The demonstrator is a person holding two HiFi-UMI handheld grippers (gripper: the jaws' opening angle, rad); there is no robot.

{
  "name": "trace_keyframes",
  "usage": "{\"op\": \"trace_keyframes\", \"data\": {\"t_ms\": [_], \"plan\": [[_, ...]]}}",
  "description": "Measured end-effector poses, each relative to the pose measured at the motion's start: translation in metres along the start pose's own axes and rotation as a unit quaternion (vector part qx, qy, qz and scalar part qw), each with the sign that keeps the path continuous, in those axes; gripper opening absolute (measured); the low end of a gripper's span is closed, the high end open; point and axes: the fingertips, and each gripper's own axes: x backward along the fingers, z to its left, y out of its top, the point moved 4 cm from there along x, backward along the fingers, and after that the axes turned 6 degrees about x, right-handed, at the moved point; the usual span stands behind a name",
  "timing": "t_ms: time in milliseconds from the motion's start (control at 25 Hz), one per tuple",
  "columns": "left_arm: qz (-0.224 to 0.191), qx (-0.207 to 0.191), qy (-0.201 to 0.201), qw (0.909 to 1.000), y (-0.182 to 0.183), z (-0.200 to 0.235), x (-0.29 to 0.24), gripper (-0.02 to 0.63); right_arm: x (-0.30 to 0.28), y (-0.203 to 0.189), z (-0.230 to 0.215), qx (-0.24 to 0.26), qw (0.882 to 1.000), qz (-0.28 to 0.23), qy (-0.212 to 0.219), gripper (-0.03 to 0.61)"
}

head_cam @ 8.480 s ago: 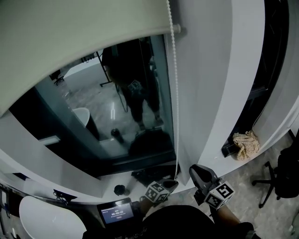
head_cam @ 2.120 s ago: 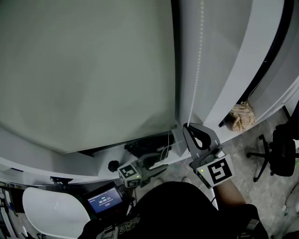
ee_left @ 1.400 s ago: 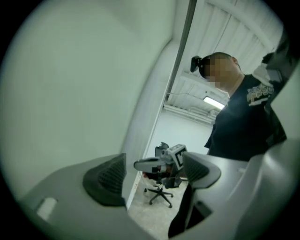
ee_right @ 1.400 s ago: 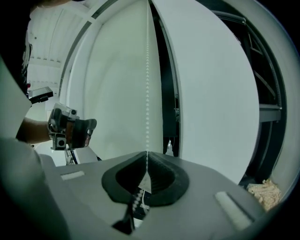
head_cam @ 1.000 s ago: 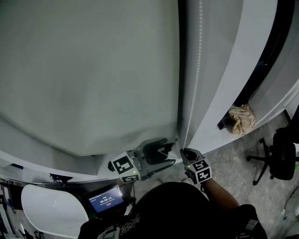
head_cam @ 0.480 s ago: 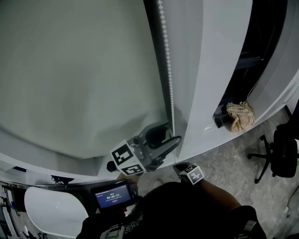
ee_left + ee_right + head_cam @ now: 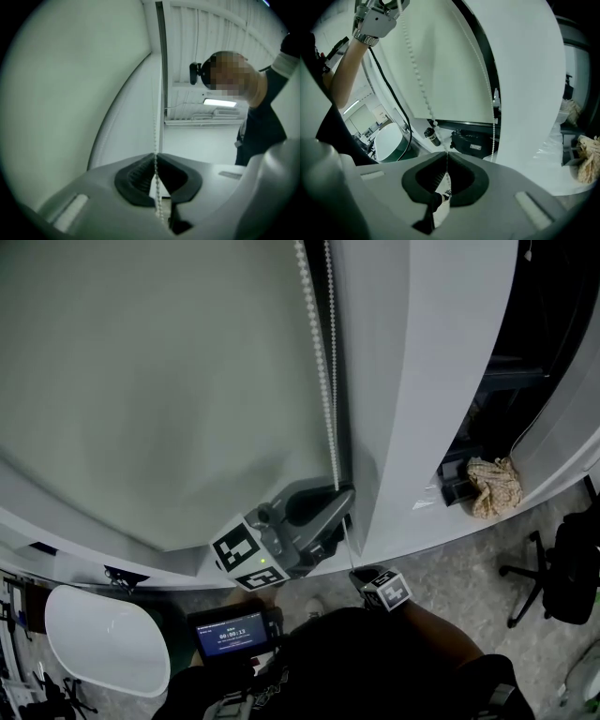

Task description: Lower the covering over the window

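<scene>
at six o'clock in the head view, below the lowered blind (image 7: 159,381), the left tongs (image 7: 340,507) have just closed on the bead chain (image 7: 323,381). towards five o'clock, the right tongs (image 7: 359,575) pinch the same chain, jaws together.

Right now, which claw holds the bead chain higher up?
The left claw, clamping the white bead chain beside the pale roller blind; the right claw grips lower down.

The white sill (image 7: 439,523) carries a crumpled beige cloth (image 7: 492,486) — beside it, a small dark box (image 7: 457,489).
</scene>
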Motion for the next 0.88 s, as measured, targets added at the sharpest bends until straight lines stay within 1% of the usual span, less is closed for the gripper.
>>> {"op": "trace_keyframes", "data": {"t_ms": [80, 200, 280, 320, 400, 480, 520, 600, 680, 760, 840, 880], "plan": [[0.016, -0.001, 0.028, 0.9995, -0.008, 0.01, 0.001, 0.006, 0.002, -0.01, -0.007, 0.002, 1.0, 0.016, -0.001, 0.012], [0.029, 0.018, 0.064, 0.9974, -0.024, 0.019, 0.006, 0.006, 0.01, -0.03, -0.016, 0.003, 0.999, 0.036, -0.009, 0.015], [0.033, 0.027, 0.085, 0.9955, -0.034, 0.022, 0.009, 0.006, 0.023, -0.031, -0.018, -0.007, 1.0, 0.022, -0.012, 0.021], [0.04, 0.024, 0.097, 0.9941, -0.04, 0.024, 0.011, 0.006, 0.029, -0.031, -0.022, -0.021, 1.0, 0.006, -0.011, 0.039], [0.063, 0.011, 0.124, 0.9903, -0.056, 0.026, 0.012, 0.006, 0.039, -0.027, -0.035, -0.048, 0.998, -0.045, -0.022, 0.087], [0.076, 0.012, 0.146, 0.9864, -0.071, 0.028, 0.015, 0.006, 0.058, -0.009, -0.044, -0.063, 0.991, -0.113, -0.025, 0.117], [0.075, 0.019, 0.155, 0.9849, -0.077, 0.028, 0.017, 0.006, 0.071, 0.004, -0.046, -0.068, 0.986, -0.149, -0.022, 0.126], [0.07, 0.031, 0.172, 0.9822, -0.085, 0.031, 0.022, 0.006, 0.1, 0.034, -0.045, -0.07, 0.973, -0.221, -0.014, 0.117], [0.071, 0.028, 0.179, 0.9809, -0.095, 0.033, 0.027, 0.006, 0.13, 0.068, -0.039, -0.056, 0.957, -0.284, -0.008, 0.104], [0.078, 0.023, 0.181, 0.98, -0.108, 0.035, 0.032, 0.006, 0.158, 0.1, -0.03, -0.033, 0.942, -0.334, -0.01, 0.096], [0.094, 0.021, 0.191, 0.9768, -0.121, 0.037, 0.037, 0.006, 0.182, 0.13, -0.016, -0.006, 0.931, -0.363, -0.02, 0.087], [0.102, 0.022, 0.196, 0.9749, -0.127, 0.039, 0.04, 0.005, 0.191, 0.143, -0.009, 0.01, 0.928, -0.37, -0.027, 0.087]]}}
